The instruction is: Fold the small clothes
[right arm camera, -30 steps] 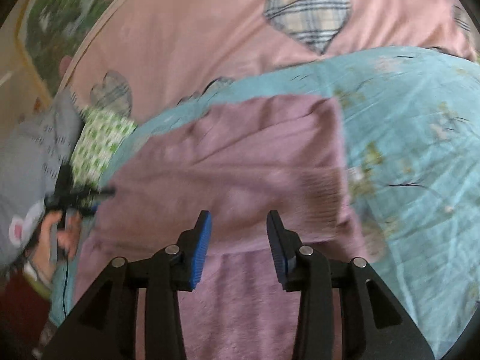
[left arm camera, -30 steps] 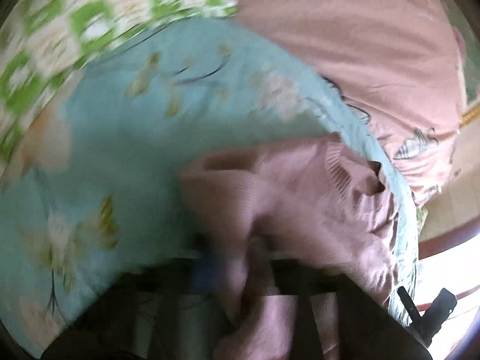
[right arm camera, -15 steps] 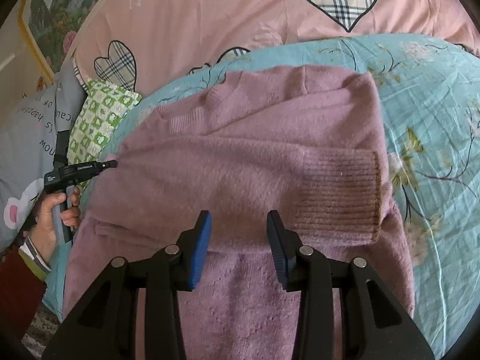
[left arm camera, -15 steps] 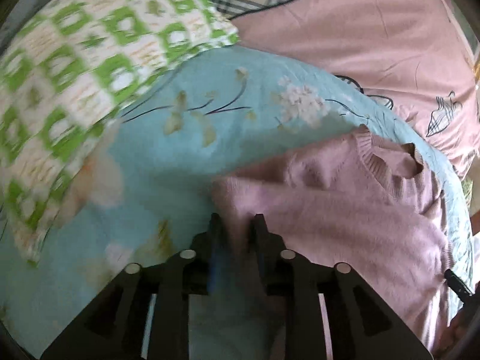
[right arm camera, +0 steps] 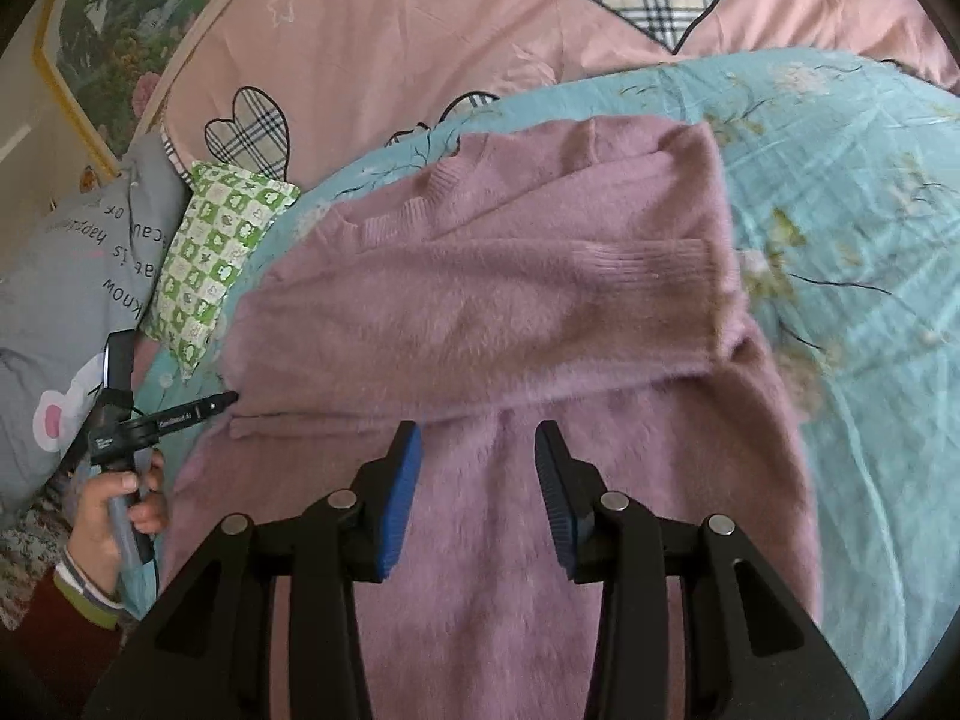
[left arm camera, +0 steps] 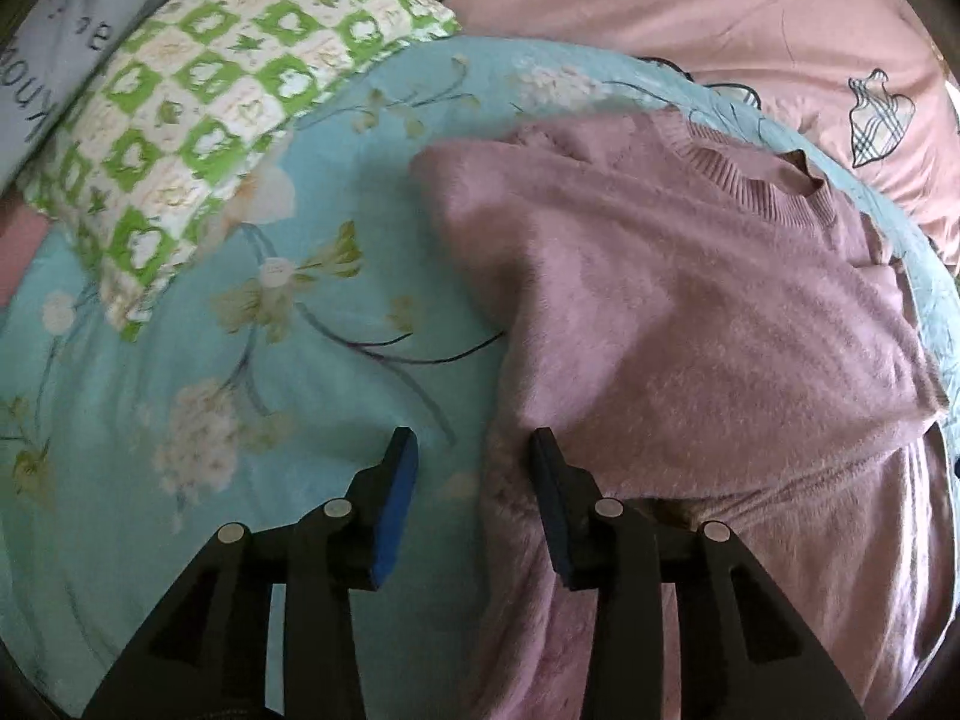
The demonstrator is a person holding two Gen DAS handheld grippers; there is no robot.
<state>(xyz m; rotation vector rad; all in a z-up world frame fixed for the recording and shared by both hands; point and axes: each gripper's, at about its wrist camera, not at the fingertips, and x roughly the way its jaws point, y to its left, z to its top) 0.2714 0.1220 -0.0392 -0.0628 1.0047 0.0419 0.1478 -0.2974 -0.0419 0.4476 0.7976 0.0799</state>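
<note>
A fuzzy mauve sweater (right arm camera: 492,312) lies flat on a light blue floral blanket (right arm camera: 852,252), with both sleeves folded across its chest; the ribbed cuff (right arm camera: 660,267) of the top sleeve lies at the right. In the left wrist view the sweater (left arm camera: 690,312) fills the right half. My left gripper (left arm camera: 474,450) is open and empty at the sweater's left edge. It also shows in the right wrist view (right arm camera: 225,402), held by a hand. My right gripper (right arm camera: 477,441) is open and empty above the sweater's lower body.
A green-and-white checked pillow (left arm camera: 198,120) lies at the blanket's far left, with a grey printed pillow (right arm camera: 78,276) beside it. A pink bedsheet (right arm camera: 420,48) with plaid hearts spreads beyond the blanket (left arm camera: 240,312).
My left gripper carried the sleeve across the chest, let it go and opened, then drew back to the sweater's left edge. My right gripper stayed open and barely moved.
</note>
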